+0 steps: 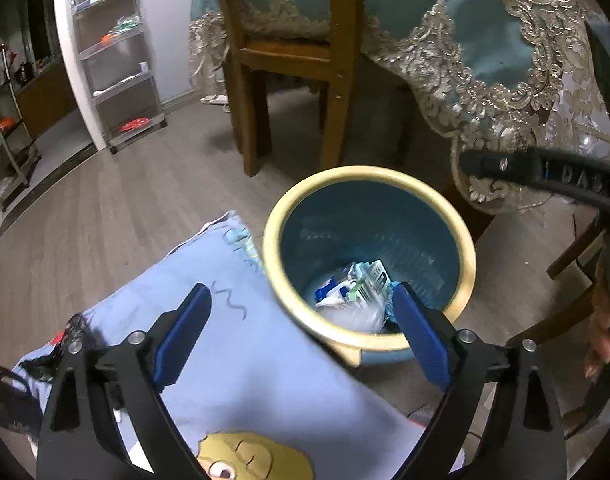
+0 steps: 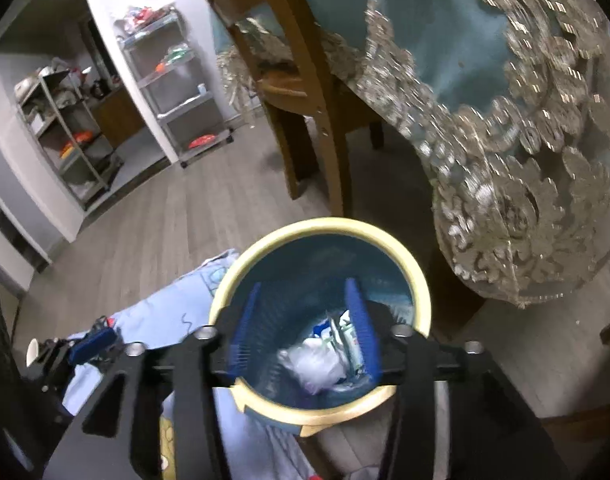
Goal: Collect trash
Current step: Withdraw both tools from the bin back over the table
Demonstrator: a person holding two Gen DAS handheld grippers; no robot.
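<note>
Both the left gripper (image 1: pixel 301 316) and right gripper (image 2: pixel 305 328) are open and empty; lift them straight away from the bin (image 2: pixel 419 280), toward 6 o'clock

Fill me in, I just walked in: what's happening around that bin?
A person holds a gripper in each hand over a blue bin with a cream rim on the floor. Left gripper and right gripper are both open and empty. Wrappers and a crumpled plastic bag lie at the bin's bottom.
</note>
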